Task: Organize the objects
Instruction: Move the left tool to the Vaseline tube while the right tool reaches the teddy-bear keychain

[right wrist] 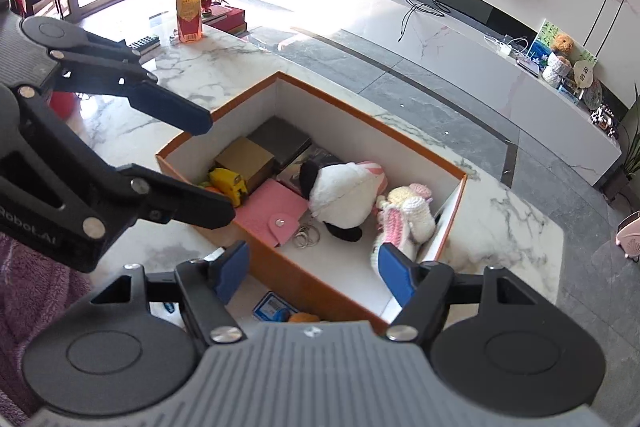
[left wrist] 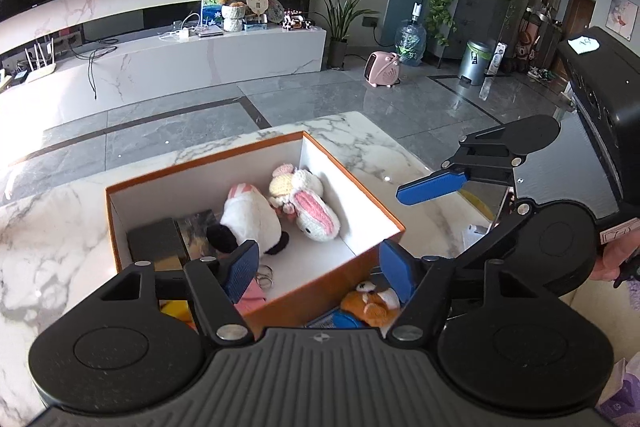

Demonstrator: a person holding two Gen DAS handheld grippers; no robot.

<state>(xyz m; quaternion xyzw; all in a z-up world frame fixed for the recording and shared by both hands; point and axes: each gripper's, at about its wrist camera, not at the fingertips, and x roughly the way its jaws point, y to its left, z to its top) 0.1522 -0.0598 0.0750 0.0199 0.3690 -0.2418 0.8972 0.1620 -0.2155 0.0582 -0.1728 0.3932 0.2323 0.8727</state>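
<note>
**Toys and small things sit in an orange box**

An orange box [right wrist: 276,269] with white walls stands on a marble table [right wrist: 208,67]. It has no lid on.

Inside, a white and black plush toy [right wrist: 342,195] lies in the middle. Just beside it, near one end wall, lies a knitted bunny [right wrist: 404,217] with pink ears. A pink wallet [right wrist: 272,213] lies flat by the near wall, and a ring of keys [right wrist: 307,238] rests next to it. A yellow toy truck [right wrist: 230,185] sits in the corner, touching a brown box [right wrist: 246,163]. A dark box [right wrist: 282,141] lies behind that.

Outside the box, on the table by its near wall, lies an orange plush toy [left wrist: 374,303], with a blue card [right wrist: 269,307] close by.

The left gripper [left wrist: 316,267] is above the near side of the box. Its jaws are wide apart and hold nothing. The right gripper [right wrist: 312,267] is also over the near wall, with its jaws apart and nothing in them.

Far off on the table stands a bottle of orange drink [right wrist: 188,11].
</note>
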